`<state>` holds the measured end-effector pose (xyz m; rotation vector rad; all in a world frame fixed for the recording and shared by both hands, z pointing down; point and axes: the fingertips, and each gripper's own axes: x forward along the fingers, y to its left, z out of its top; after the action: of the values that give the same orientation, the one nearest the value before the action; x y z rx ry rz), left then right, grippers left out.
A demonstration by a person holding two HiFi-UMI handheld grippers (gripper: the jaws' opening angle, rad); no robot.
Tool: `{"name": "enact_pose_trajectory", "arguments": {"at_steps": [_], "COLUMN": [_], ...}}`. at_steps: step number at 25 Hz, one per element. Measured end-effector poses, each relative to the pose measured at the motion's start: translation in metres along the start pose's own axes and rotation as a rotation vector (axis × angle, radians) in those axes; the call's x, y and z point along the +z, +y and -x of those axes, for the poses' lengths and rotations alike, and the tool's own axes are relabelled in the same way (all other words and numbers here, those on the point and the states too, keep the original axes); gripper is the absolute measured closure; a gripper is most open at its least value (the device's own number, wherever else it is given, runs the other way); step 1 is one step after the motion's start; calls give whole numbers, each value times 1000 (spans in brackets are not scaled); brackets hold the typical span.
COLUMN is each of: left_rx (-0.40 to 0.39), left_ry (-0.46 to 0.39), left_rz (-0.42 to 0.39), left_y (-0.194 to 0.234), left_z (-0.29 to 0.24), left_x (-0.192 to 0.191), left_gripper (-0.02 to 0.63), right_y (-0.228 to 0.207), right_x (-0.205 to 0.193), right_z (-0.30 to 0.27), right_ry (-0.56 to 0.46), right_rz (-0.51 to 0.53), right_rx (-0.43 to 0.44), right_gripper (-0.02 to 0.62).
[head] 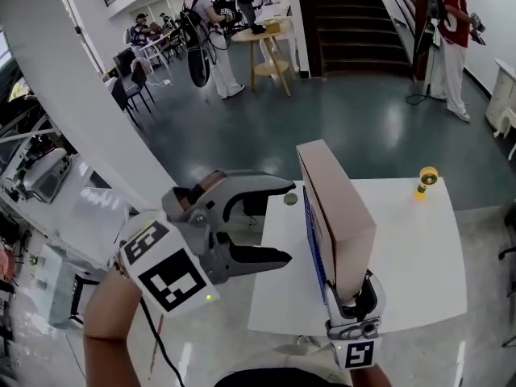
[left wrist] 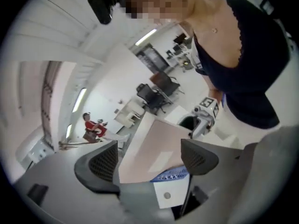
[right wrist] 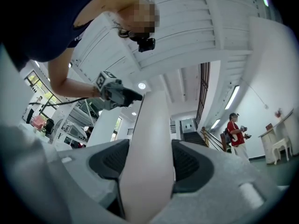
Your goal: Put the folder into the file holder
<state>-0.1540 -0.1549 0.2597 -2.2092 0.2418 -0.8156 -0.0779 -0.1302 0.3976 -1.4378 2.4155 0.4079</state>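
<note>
The folder is a thick, box-like slab with flat, matte pinkish-beige faces and square corners. It stands upright on its long edge over the white table, its narrow end toward the camera. The right gripper is clamped on that near end at the folder's 6 o'clock, and its own view shows both dark ribbed pads pressed flat against the smooth faces. Along the folder's 9 o'clock side runs a strip of blue perforated mesh, the file holder. The left gripper view shows the same mesh under the folder's lower edge, but I cannot tell whether the folder sits inside the holder or just beside it. The left gripper hangs at 9 o'clock of the folder, clear of the table edge. Its grey curved jaws are spread wide with nothing between them, and the cube with black-and-white square markers faces up. The table top is smooth and glossy. On it a small round disc lies at the folder's 10 o'clock, and a small yellow object stands well apart at 2 o'clock. A broad white column slants across the 10 o'clock part of the head view. Beyond the table is a dark polished floor, with a staircase at 12 o'clock and a person in a red top at 1 o'clock.
</note>
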Motion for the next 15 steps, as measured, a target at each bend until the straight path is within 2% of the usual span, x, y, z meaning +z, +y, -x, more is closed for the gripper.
{"name": "enact_pose_trajectory", "arguments": {"at_steps": [3, 5, 10, 15], "left_rx": [-226, -327, -525, -630], "left_ry": [149, 226, 321, 354], "left_rz": [-137, -233, -398, -491], "left_y": [10, 13, 9, 6], "left_z": [-32, -51, -77, -98], "left_x": [-26, -39, -52, -60], "left_gripper": [180, 172, 158, 158], "right_y": [0, 1, -1, -4], "right_x": [0, 0, -2, -2], "right_z": [4, 4, 6, 8], "right_ry": [13, 19, 26, 27], "right_rz": [12, 27, 36, 37], "right_rx": [3, 9, 25, 35], "right_gripper": [313, 313, 313, 312]}}
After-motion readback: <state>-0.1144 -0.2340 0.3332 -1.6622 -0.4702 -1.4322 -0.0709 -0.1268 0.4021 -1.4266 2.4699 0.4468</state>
